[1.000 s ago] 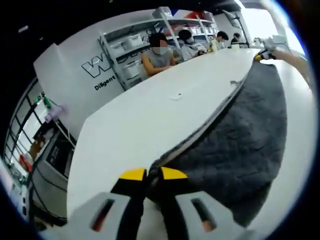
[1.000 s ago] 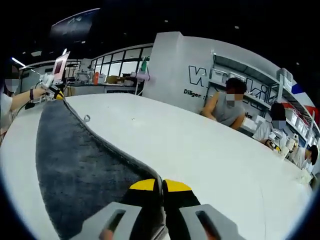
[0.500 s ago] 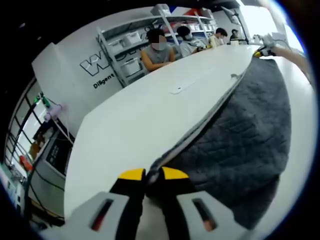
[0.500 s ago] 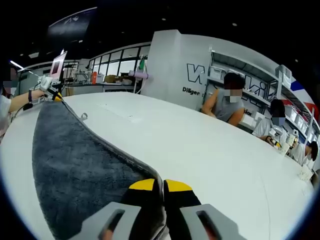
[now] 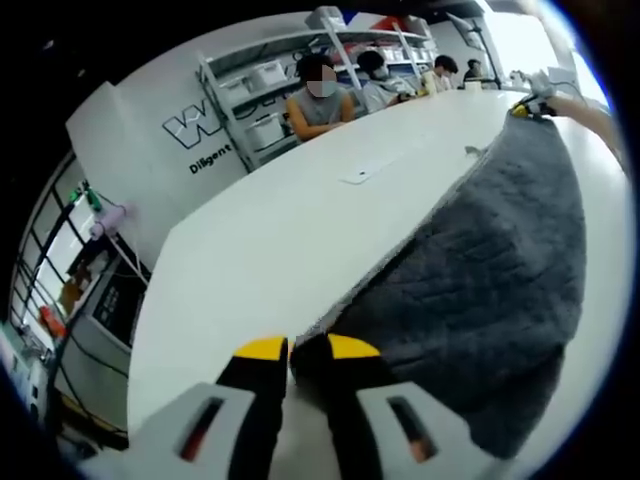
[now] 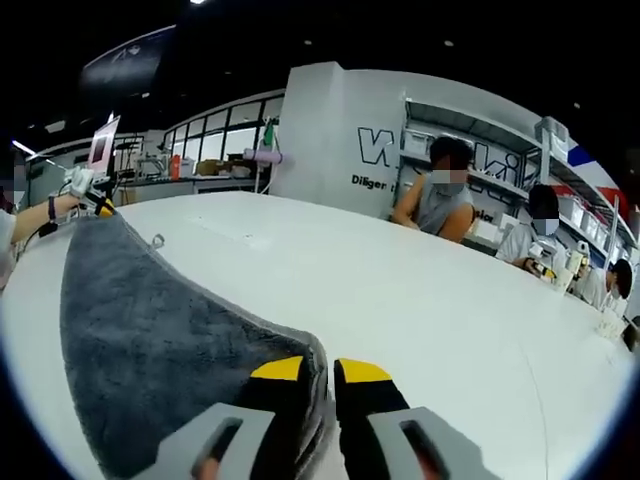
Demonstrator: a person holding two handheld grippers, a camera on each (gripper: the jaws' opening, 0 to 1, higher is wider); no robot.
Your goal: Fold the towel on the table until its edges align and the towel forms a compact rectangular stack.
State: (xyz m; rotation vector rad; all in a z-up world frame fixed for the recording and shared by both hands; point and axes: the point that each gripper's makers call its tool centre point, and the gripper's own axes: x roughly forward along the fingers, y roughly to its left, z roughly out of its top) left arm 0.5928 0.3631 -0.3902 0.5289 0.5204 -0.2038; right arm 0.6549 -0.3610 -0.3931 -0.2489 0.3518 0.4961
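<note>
In the left gripper view, the left hand-held gripper (image 5: 297,349) has its yellow-tipped jaws clamped on a corner of the dark grey towel (image 5: 490,270). From there the towel spreads over the white counter (image 5: 300,220) toward 1 o'clock, where the other hand-held gripper holds its far corner. In the right gripper view, the right hand-held gripper (image 6: 320,371) has its jaws a little apart around the near towel (image 6: 150,340) corner; I cannot tell if it grips. The towel stretches toward 10 o'clock. People (image 6: 436,195) sit at the far counter (image 6: 420,290) edge, before shelves (image 6: 500,150).
</note>
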